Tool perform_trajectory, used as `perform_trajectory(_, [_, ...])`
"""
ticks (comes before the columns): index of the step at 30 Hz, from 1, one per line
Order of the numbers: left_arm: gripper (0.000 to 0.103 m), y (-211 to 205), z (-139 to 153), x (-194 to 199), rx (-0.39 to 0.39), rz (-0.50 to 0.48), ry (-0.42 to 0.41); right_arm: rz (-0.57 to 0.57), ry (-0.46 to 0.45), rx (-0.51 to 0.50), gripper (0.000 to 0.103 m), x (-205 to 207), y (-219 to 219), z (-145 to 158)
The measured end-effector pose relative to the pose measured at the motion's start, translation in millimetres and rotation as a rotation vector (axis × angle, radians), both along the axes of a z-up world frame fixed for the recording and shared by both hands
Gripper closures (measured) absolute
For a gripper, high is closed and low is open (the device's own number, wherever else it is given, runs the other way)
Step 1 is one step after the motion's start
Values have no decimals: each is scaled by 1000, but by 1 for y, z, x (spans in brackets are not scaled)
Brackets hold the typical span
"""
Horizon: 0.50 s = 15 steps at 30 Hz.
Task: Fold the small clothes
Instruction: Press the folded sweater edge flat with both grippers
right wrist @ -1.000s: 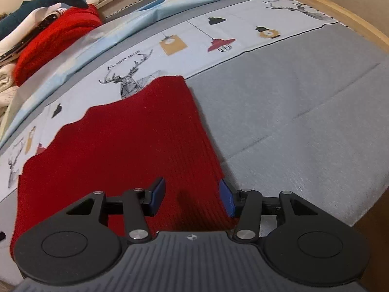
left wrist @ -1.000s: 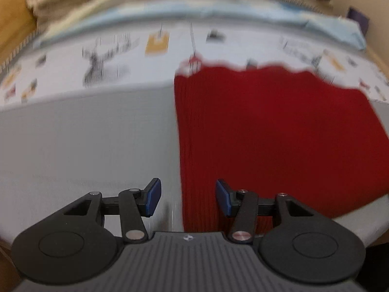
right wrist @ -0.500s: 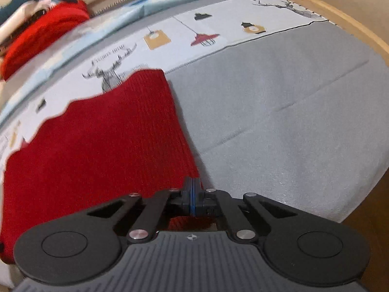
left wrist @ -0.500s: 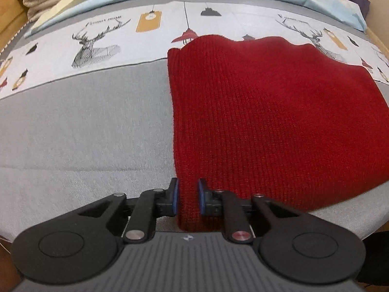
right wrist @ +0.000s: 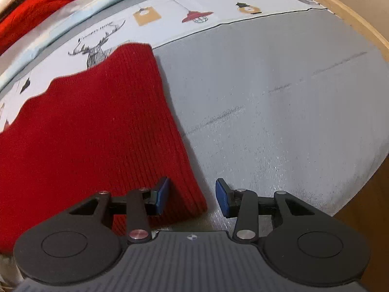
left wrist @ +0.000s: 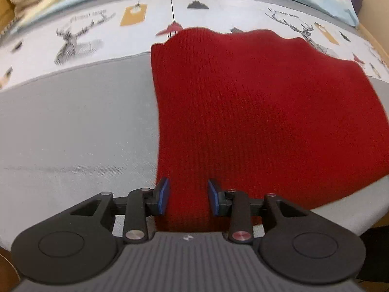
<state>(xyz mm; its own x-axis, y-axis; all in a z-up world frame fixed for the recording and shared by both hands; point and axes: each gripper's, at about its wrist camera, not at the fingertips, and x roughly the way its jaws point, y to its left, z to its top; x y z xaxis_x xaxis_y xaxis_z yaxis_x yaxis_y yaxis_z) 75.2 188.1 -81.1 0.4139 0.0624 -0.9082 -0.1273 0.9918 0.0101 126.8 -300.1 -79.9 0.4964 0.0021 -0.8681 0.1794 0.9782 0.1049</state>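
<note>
Red clothes pile (right wrist: 36, 7): right wrist view only.

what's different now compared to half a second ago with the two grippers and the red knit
Both grippers let go: the left gripper and right gripper were pinched on the red knit garment's near corners and their jaws are now opening. The garment stays flat on the grey bedcover.

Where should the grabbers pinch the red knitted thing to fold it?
Probably its two near corners, coming down from the near edge. The red knit lies flat on the bed cover, so only edges offer something to pinch. The left gripper, jaws opening, straddles its left corner; the right gripper, also opening, straddles the right corner.
</note>
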Motion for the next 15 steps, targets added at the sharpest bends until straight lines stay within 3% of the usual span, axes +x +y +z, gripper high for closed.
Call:
perform_trajectory(3, [56,-2,12,-2,-9,2,-53,9,-57,-18,59,-1,2,9])
perform_trajectory(6, [52,0,9,2,-32,17,-35,31,62,-44,58,7,2,-9])
perform_trajectory(8, [52,2,12,0,-41,26,-43,26,52,-53,58,9,1,-5])
perform_trajectory(13, [46,0,48,-12,-11,24,-252,44,-198,-67,57,5,2,55])
perform_trajectory(15, [46,-4,61,-16,32,32,-333,57,-310,-60,52,-3,2,77])
